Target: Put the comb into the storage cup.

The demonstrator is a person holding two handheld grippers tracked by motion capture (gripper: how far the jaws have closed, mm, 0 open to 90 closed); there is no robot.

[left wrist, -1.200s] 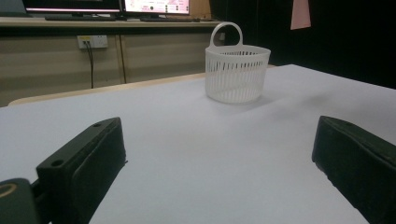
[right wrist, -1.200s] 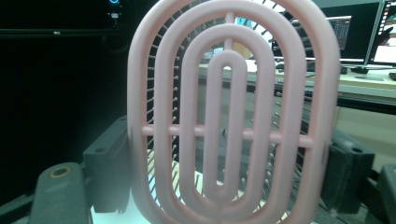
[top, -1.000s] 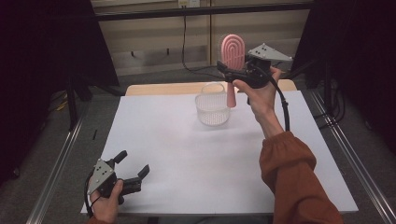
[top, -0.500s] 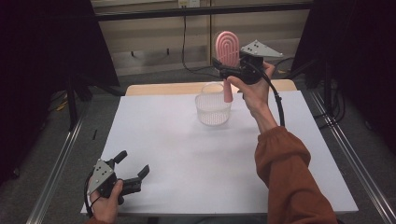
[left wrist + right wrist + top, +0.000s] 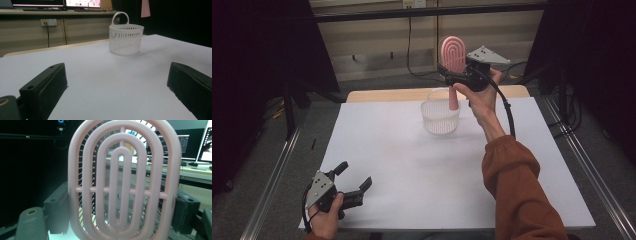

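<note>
The right gripper (image 5: 451,75) is raised above the far side of the white tabletop (image 5: 422,165), its jaws clamped on a pink hairbrush (image 5: 452,55) that stands upright, the oval head up and the handle pointing down. In the right gripper view the brush head (image 5: 125,182) sits between the two black jaws, one pressed to each side, its looped ribs and fine bristles plain to see. The lower end of the handle hangs right at the far rim of a small white slotted basket (image 5: 440,117), which stands on the tabletop toward the far edge, a little right of centre; whether the handle touches the basket cannot be told. The left gripper (image 5: 354,182) rests low at the near left corner of the tabletop, held in the person's hand, its jaws spread wide with nothing between them. In the left gripper view the basket (image 5: 126,38) stands well apart beyond the open jaws, its loop handle upright at the back.
</note>
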